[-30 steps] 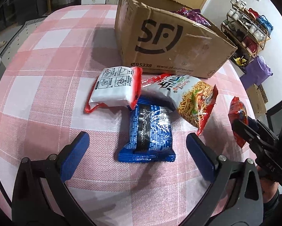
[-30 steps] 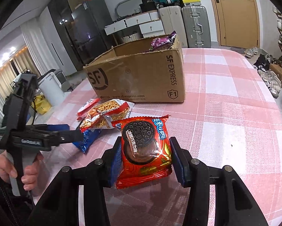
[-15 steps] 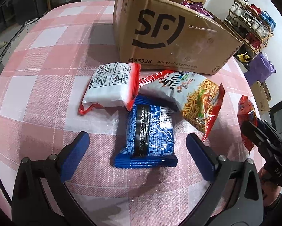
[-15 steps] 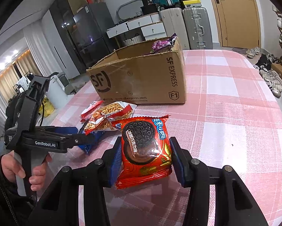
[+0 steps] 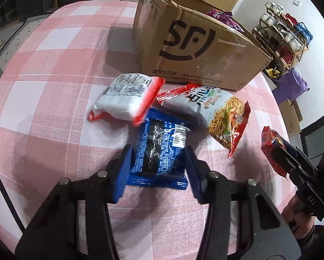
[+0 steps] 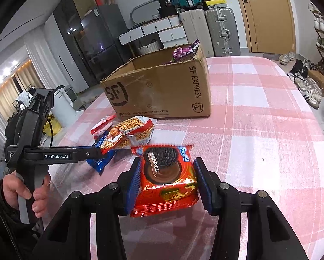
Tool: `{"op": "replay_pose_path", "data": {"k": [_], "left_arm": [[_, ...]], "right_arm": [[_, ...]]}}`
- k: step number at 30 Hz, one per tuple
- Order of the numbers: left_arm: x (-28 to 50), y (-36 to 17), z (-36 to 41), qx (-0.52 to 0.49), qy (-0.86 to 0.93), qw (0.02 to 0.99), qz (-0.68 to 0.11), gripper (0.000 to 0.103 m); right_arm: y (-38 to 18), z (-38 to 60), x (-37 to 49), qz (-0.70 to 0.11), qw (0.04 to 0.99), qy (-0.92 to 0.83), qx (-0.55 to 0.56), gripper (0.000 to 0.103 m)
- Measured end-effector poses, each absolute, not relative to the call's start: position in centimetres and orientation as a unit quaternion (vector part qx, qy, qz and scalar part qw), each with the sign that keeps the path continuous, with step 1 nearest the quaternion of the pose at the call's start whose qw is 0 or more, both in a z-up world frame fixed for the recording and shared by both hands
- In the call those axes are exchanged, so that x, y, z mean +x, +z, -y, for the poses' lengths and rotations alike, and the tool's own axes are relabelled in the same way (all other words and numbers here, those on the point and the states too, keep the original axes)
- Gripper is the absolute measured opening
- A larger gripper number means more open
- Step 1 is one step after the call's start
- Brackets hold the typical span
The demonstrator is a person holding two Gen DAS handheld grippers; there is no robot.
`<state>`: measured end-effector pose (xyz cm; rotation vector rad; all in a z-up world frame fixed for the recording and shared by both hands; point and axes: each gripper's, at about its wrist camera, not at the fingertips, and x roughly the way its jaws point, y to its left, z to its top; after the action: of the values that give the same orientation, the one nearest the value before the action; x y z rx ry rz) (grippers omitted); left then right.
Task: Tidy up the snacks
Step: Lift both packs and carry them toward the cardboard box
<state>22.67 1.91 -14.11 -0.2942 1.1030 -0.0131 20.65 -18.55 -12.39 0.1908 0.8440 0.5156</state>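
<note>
Two grippers, both loaded: left gripper (image 5: 158, 158) clamps the blue packet (image 5: 159, 151) on the surface, near the box (image 5: 196, 49); right gripper (image 6: 166, 182) grips the red cookie pack (image 6: 165, 179). Risk: lifting may drag the overlapping noodle bag (image 5: 218, 117).

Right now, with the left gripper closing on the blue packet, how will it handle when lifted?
The blue packet looks flat and foil-wrapped, so probably light but slippery against the left gripper pads. Its crimped ends will likely flop. The white packet and noodle snack bag overlap its far edge and may shift.
</note>
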Motion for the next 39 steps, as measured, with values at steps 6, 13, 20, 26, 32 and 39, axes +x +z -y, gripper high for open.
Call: {"op": "replay_pose_path", "data": {"k": [6,13,20,26,32,39], "left_arm": [[21.2,-14.0,-1.9,-0.135,-0.019,0.841,-0.524,0.041],[18.8,-12.8,-2.8,-0.158,-0.018,0.847,-0.507,0.041],[16.4,-10.4,-3.9,-0.167,-0.023,0.86,-0.482,0.041],[14.6,-7.7,-4.4,-0.165,-0.017,0.874,-0.456,0.041],[12.7,-4.7,-4.1,-0.15,-0.032,0.89,-0.428,0.041],[11.1,-1.4,-3.1,-0.126,-0.048,0.906,-0.402,0.041]], "right_arm": [[-11.7,18.2,19.6,-0.398,0.88,0.244,0.086,0.048],[-10.6,17.6,18.3,-0.389,0.883,0.251,0.08,0.048],[-9.4,17.3,16.9,-0.381,0.887,0.249,0.078,0.048],[-8.3,16.8,15.8,-0.378,0.889,0.25,0.068,0.048],[-7.2,16.4,14.9,-0.371,0.892,0.251,0.066,0.048],[-5.2,16.6,14.1,-0.363,0.896,0.245,0.064,0.048]]}}
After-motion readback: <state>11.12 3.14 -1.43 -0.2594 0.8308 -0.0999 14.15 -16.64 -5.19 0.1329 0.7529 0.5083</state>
